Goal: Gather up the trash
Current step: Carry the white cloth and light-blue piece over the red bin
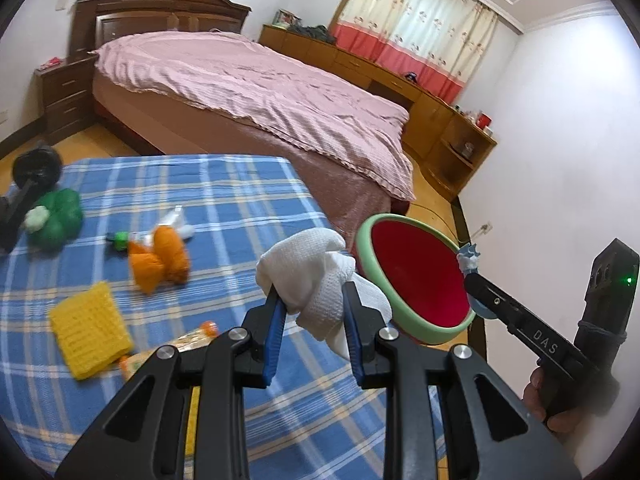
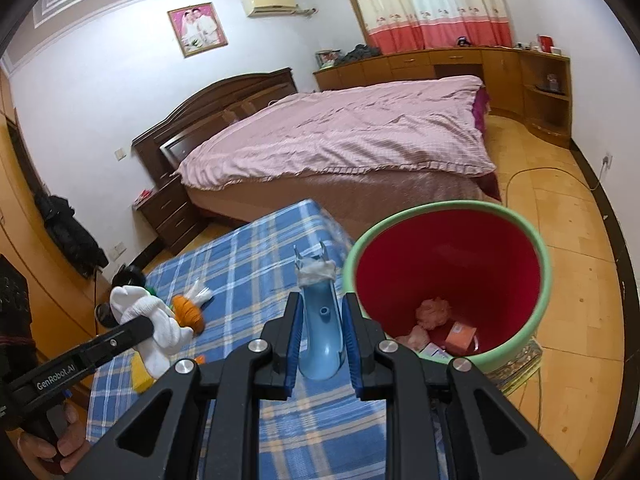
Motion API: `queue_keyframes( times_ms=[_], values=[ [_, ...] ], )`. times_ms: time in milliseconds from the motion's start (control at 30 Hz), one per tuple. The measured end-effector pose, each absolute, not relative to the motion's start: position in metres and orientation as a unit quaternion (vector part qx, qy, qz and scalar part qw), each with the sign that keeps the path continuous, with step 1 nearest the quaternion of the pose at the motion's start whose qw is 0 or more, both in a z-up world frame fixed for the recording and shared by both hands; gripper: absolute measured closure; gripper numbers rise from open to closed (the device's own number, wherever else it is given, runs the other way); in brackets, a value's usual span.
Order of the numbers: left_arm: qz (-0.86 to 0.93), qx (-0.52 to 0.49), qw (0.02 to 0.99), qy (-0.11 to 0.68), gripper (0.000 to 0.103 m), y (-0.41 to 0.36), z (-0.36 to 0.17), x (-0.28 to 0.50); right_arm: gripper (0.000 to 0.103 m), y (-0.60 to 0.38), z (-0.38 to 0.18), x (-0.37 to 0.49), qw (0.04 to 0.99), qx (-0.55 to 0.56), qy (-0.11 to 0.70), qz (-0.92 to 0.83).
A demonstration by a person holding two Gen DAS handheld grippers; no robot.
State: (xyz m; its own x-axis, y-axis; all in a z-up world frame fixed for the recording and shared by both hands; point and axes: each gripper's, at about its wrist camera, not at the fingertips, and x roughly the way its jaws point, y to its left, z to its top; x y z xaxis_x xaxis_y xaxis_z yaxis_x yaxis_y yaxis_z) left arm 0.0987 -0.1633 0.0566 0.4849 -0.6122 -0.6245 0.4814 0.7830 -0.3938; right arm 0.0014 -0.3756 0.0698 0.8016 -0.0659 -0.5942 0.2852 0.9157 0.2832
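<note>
White crumpled paper towel clamped in left tongs above plaid tabletop | right tongs grip blue plastic scrap | step: carrying | next: likely release into red green-rimmed bin

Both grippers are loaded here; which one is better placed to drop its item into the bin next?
Right, probably. The right gripper holds the blue plastic piece right beside the bin rim. The left gripper, clamping the white tissue, sits farther back over the plaid cloth.
</note>
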Motion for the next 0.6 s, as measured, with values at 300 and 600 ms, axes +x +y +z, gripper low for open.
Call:
queue_keyframes(
  times_ms=[300,600],
  values=[
    [-0.344,-0.051,0.848,0.401,0.075,-0.218,0.052,0.104,0.081,-0.416,0.063,-0.003,0.926,0.202,0.296,-0.116],
    [-0.375,-0.034,0.831,0.409,0.075,-0.269,0.037,0.108,0.081,-0.452,0.045,-0.005,0.915,0.217,0.308,-0.144]
  ],
)
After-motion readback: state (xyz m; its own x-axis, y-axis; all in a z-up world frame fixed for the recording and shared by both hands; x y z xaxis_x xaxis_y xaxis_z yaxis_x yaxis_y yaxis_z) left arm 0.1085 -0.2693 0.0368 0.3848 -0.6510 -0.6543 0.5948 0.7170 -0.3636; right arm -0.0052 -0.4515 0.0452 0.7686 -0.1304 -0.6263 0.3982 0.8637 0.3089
